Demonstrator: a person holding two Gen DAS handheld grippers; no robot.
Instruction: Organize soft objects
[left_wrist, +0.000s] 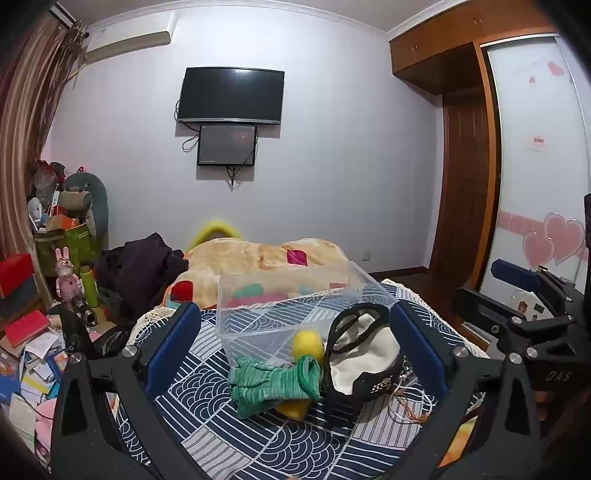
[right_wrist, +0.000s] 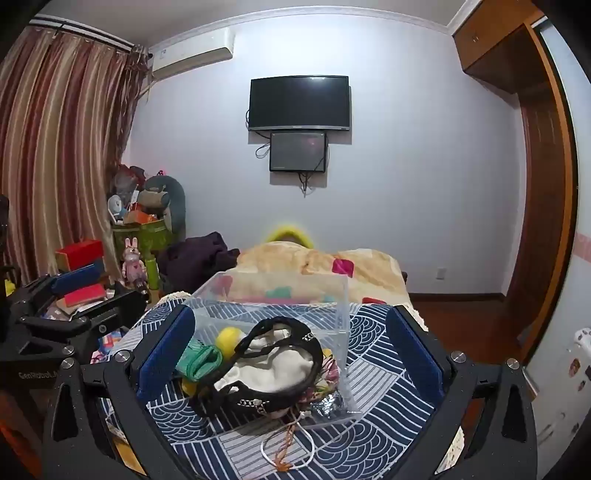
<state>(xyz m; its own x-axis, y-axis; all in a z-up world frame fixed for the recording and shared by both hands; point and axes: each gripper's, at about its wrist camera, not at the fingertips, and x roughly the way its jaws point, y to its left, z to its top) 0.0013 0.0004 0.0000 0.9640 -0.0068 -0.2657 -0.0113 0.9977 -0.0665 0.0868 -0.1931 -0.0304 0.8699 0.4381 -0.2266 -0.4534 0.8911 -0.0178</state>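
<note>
A clear plastic box (left_wrist: 258, 310) (right_wrist: 332, 295) stands on the blue wave-patterned cloth (left_wrist: 229, 435) (right_wrist: 380, 387). In front of it lie a green knitted piece (left_wrist: 273, 380) (right_wrist: 197, 360), a yellow soft ball (left_wrist: 306, 343) (right_wrist: 228, 339) and a white cloth bag with black trim (left_wrist: 364, 350) (right_wrist: 273, 363). My left gripper (left_wrist: 295, 350) is open, its blue pads (left_wrist: 173, 343) either side of the pile. My right gripper (right_wrist: 291, 350) is open around the bag, touching nothing.
A beige blanket (left_wrist: 258, 258) covers the bed behind the box. Books, boxes and toys (left_wrist: 33, 332) clutter the floor at left. A wardrobe (left_wrist: 465, 184) and door stand right. White and orange cords (right_wrist: 284, 450) trail from the bag.
</note>
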